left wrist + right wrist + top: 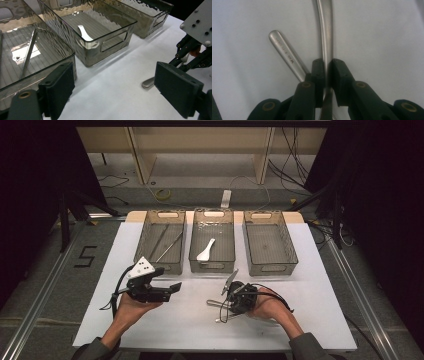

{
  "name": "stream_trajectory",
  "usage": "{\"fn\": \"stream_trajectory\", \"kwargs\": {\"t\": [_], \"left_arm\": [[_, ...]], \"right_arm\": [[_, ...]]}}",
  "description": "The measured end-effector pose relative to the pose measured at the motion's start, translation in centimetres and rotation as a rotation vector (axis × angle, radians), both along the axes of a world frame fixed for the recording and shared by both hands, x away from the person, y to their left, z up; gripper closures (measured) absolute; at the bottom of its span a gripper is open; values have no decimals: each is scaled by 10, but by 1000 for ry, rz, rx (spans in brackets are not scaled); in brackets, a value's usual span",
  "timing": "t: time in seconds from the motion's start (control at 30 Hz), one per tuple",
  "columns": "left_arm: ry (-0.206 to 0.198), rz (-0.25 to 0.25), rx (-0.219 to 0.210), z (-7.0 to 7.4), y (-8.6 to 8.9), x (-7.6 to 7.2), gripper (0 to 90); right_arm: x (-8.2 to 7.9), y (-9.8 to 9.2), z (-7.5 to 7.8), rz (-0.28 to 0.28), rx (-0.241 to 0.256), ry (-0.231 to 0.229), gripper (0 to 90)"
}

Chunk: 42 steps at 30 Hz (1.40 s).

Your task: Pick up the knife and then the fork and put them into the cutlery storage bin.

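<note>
Where the white-covered desk [310,270] carries its stock, the count runs as follows: three smoked clear bins in a row along the far edge, two hand-held grippers, and two loose metal utensil handles near the front. Left bin [161,240]: long thin metal pieces lying lengthwise, number uncertain. Middle bin [212,240]: one white spoon [205,251], bowl toward the near wall. Right bin [269,242]: nothing seen inside. Right hand-held gripper [326,65]: jaws closed on one metal handle [325,30], pinched edge-on between the pads; in the right gripper view its long axis runs straight away from the jaws, bending slightly at the far end. Second metal handle [285,56]: flat on the desk, just beside the held one, angled off to the left with its rounded end away from the jaws; stamped lettering, too small to read. Both lie front of centre, near the middle bin. Left hand-held gripper [162,291]: jaws wide apart, holding nothing, raised near the left bin's front corner. Surroundings: grey floor, pale wooden shelving behind, cables, dark curtains either side, a floor mark "5" [85,256].
</note>
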<state>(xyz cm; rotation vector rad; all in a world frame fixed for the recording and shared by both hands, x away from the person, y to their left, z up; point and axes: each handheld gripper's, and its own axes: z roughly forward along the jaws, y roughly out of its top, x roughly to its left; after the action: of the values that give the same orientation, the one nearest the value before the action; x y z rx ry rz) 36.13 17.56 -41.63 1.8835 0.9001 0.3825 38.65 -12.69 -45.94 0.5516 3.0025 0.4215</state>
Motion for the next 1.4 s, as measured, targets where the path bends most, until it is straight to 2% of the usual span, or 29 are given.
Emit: {"fn": "stream_trajectory", "kwargs": {"t": [0.3, 0.47, 0.57, 0.6, 0.67, 0.77, 1.4], "left_arm": [[-1, 1, 1, 0, 0, 0, 163], [-1, 2, 1, 0, 0, 0, 163], [-1, 1, 1, 0, 1, 0, 163], [-1, 1, 1, 0, 1, 0, 164], [-4, 1, 0, 0, 1, 0, 164], [0, 3, -6, 1, 1, 0, 164], [-12, -1, -54, 2, 5, 1, 162]], "right_arm": [[0, -1, 1, 3, -11, -17, 813], [2, -7, 6, -24, 5, -36, 814], [1, -8, 10, -58, 31, -25, 815], [2, -10, 11, -41, 36, -37, 815], [4, -12, 12, -51, 46, -37, 815], [5, -15, 15, -84, 51, -47, 817], [20, -54, 56, -213, 229, -107, 840]]}}
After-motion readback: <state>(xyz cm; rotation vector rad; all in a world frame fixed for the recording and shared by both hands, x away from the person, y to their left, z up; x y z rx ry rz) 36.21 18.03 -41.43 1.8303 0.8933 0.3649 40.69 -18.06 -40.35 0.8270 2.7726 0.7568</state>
